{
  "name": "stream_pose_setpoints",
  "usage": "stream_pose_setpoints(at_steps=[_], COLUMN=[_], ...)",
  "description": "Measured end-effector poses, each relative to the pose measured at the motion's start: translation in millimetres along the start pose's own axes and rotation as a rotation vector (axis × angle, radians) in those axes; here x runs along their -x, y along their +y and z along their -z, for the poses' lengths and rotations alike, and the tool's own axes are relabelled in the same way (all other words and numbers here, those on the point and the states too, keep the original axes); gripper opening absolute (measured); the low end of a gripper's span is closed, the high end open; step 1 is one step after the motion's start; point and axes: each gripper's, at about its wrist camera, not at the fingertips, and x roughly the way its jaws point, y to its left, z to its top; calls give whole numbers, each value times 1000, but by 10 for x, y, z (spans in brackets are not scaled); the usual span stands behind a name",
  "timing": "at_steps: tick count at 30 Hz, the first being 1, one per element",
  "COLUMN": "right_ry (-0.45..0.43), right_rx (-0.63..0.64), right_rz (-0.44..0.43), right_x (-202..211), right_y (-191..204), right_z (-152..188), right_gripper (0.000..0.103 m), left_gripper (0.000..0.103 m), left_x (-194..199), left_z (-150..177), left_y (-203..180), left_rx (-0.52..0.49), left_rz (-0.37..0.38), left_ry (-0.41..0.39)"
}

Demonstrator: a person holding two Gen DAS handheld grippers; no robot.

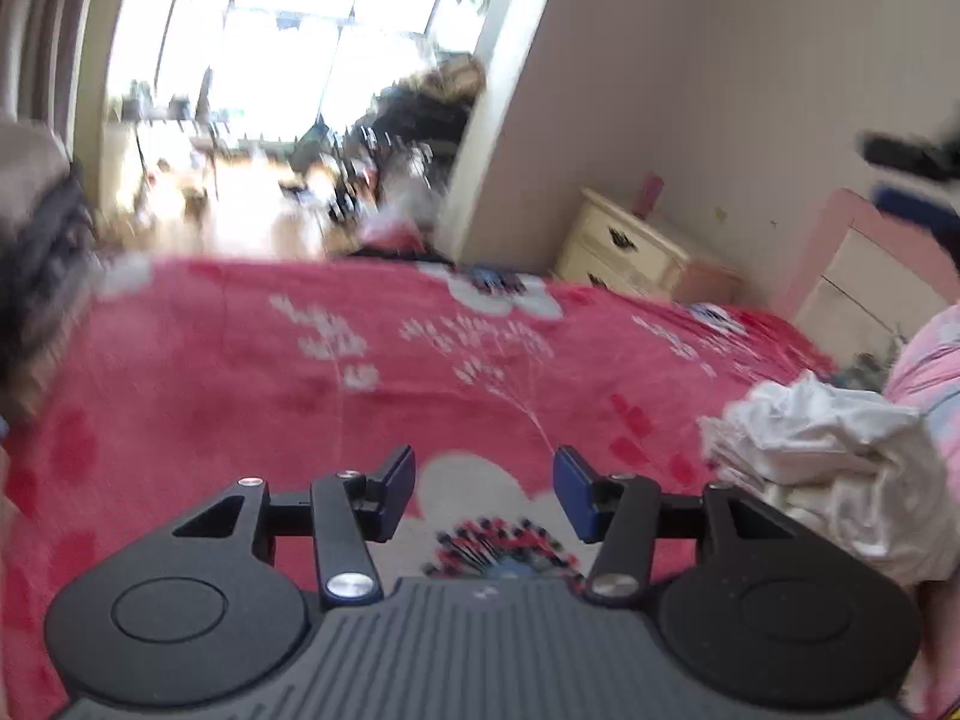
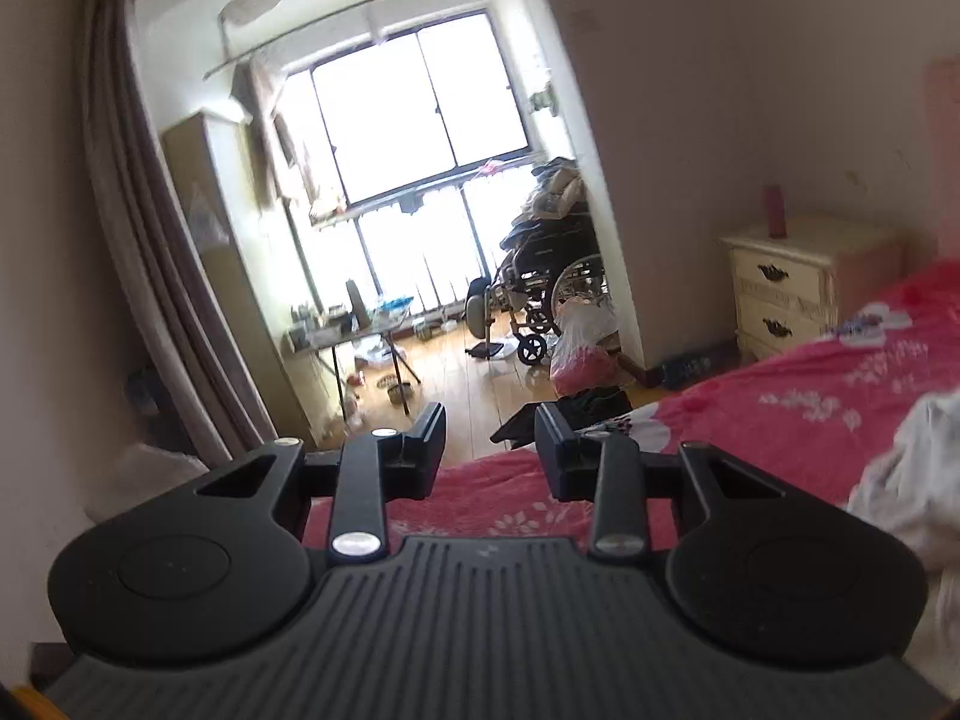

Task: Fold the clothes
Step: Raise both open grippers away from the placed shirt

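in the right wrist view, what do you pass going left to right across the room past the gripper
curtain → folding table → wheelchair → cream nightstand → red bedspread → white garment

A soft, fuzzy red floral blanket [image 1: 240, 372] covers the bed. A crumpled white cloth garment [image 1: 822, 462] looks thin and matt. The left gripper [image 1: 485, 492] is matt black plastic with shiny metal screws. A cream nightstand [image 2: 786, 288] looks painted wood; the floor [image 2: 462, 378] glossy wood.
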Motion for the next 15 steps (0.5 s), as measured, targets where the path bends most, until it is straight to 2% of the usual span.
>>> stream_pose_setpoints(at_steps=[4,5,7,9,12,13,15], right_ry=[2,28,112,234,411,434,425], right_rx=[2,33,86,94,178,197,171], right_rz=[127,173,251,269,307,326,365], right_x=[304,324,301,271,323,381,472], right_y=[-100,-114,-150,-178,-115,-63,-40], right_z=[421,514,673,839,1008,984,819], right_gripper=[38,38,38,38,38,38,38], left_gripper=[53,53,53,53,54,54,53], left_x=[-151,-204,-311,-402,-477,-487,-508], left_z=[137,185,299,408,588,653,783], left_y=[83,97,127,103,23,-14,-88], left_rx=[-3,-1,37,39,27,23,14], left_rz=[78,91,129,183,250,268,304], left_ry=[95,111,139,161,209,231,275])
